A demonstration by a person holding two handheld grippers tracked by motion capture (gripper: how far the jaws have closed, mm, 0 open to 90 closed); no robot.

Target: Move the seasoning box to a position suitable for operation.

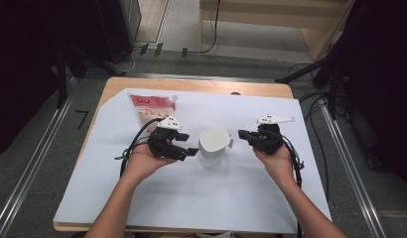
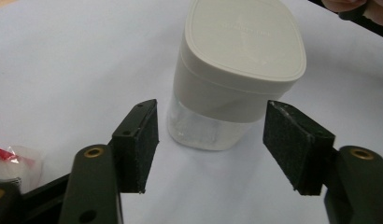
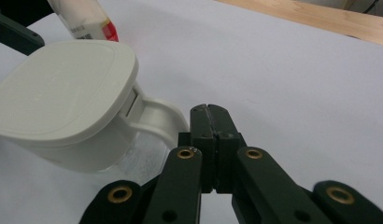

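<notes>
Left claw [image 2: 213, 149] apart, facing jar [image 2: 236, 70] | right claw [image 3: 211, 114] closed, empty

A: What is seen along the right gripper [image 3: 209, 112]?

B: Its two black jaws are pressed flat together, with nothing held between them. Their tips are placed just beside the curved handle [image 3: 159, 116] of a lidded container [image 3: 63, 102].

A: How is the container described?

B: An off-white lid is fitted over a clear body, set on a white sheet [image 3: 283, 79]. A red-and-white pouch [image 3: 84, 16] is seen behind it, and the wooden surface [image 3: 320, 16] beyond the sheet.
</notes>
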